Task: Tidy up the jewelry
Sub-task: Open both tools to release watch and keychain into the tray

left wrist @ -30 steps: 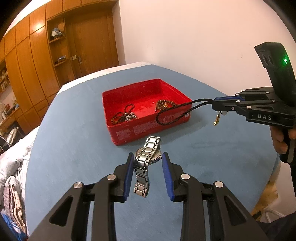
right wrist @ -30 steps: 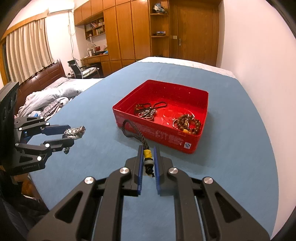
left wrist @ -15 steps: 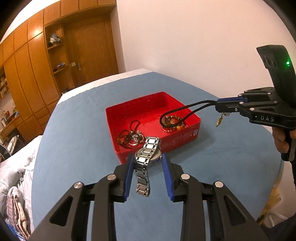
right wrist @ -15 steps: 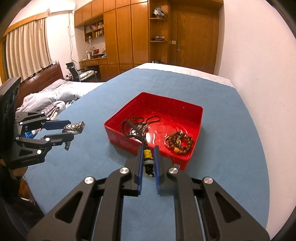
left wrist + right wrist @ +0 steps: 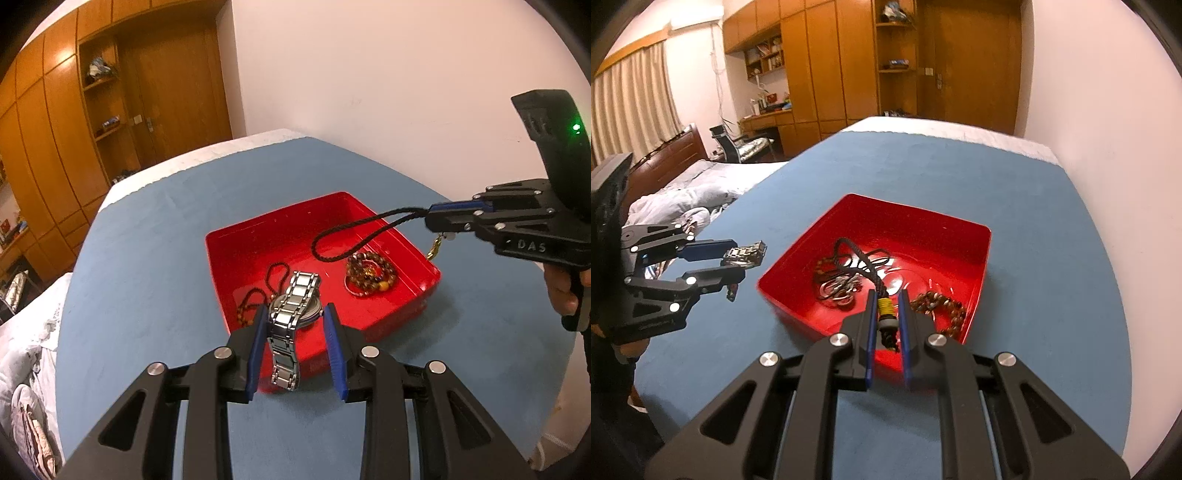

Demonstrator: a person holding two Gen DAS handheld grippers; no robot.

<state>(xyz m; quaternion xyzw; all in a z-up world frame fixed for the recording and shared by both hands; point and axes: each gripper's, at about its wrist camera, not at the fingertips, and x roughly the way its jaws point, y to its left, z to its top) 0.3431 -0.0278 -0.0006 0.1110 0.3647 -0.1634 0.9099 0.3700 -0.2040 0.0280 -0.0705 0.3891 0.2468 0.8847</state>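
Grippers lead this moment, both loaded and both now over the red tray (image 5: 400, 236), where a second ago they hung short of its near wall; I judge the carry nearly over and the release next. The left gripper (image 5: 295, 332) stands partly spread, its blue pads pinching the case of a steel watch (image 5: 295, 306), whose link bracelet hangs down between the fingers and over the tray's near edge. The right gripper (image 5: 886, 317) is pressed almost together on the yellow-wound end of a black braided cord (image 5: 864, 264); the cord's loop arcs out ahead of the jaws above the tray's middle, and a small gold clasp (image 5: 435, 249) dangles below the fingers in the left wrist view. Inside the tray lie a brown bead bracelet (image 5: 371, 273) toward the right side and a tangle of dark beads with metal rings (image 5: 836, 286) toward the left. The tray sits on a blue cloth surface (image 5: 147, 258) beside a pale wall, with wooden cupboards (image 5: 820, 62) beyond. A hand (image 5: 561, 291) grips the right tool's handle.
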